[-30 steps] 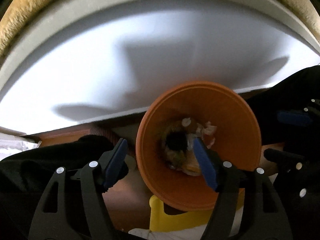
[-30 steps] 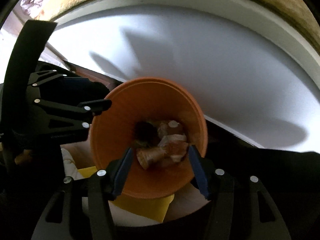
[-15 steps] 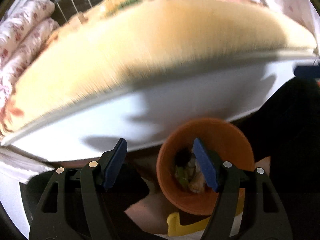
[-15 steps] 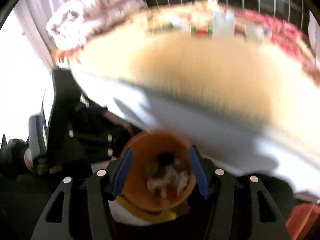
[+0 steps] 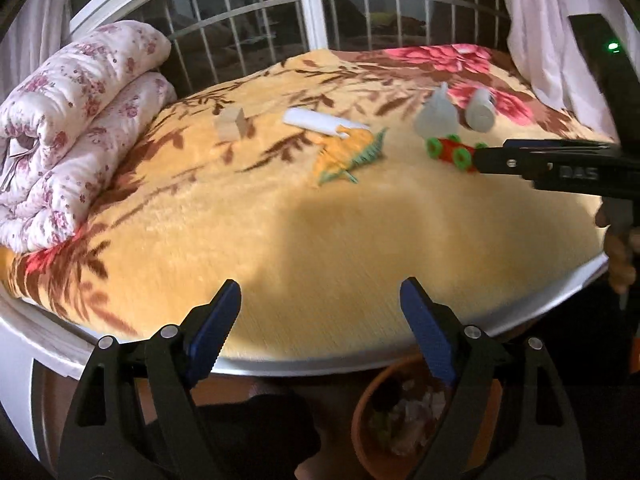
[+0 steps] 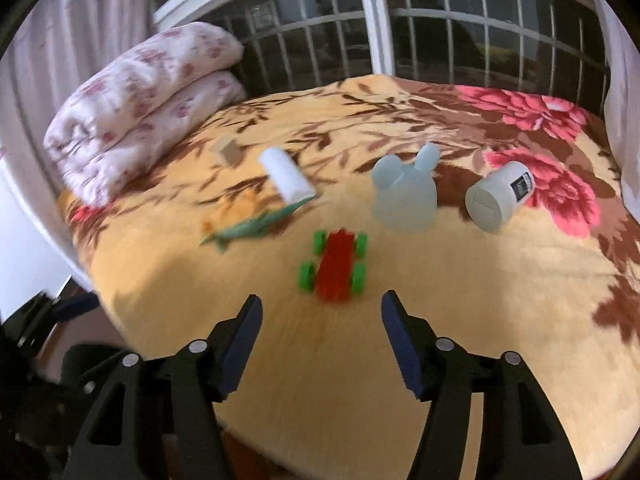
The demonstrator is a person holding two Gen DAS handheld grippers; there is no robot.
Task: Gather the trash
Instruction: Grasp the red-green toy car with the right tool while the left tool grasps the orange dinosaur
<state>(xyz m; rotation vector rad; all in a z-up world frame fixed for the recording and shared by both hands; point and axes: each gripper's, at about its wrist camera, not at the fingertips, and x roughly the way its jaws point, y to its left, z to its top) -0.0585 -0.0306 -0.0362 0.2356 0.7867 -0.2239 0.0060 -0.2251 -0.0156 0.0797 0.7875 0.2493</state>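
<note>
On the yellow floral blanket [image 5: 360,248] lie a white tube [image 5: 320,122], an orange-green wrapper [image 5: 348,156], a small wooden block [image 5: 230,128], a red toy car with green wheels [image 6: 336,266], a pale blue eared shape [image 6: 404,192] and a grey-white jar [image 6: 500,196] on its side. An orange bin [image 5: 368,440] holding scraps sits below the bed edge. My left gripper [image 5: 320,308] hangs over the blanket's near edge, jaws opening, nothing between them. My right gripper [image 6: 322,320] is just short of the toy car, jaws opening and empty.
A folded floral quilt [image 5: 72,128] lies at the bed's left side. A barred window [image 6: 372,32] and curtains [image 5: 536,16] stand behind the bed. The white bed frame [image 5: 48,344] runs along the near edge. In the left wrist view the right gripper's arm [image 5: 560,164] crosses at the right.
Both grippers have risen from the orange bin beneath the bed edge to above the blanket. The bin has dropped to the bottom of the left view. Both pairs of jaws stand wider.
</note>
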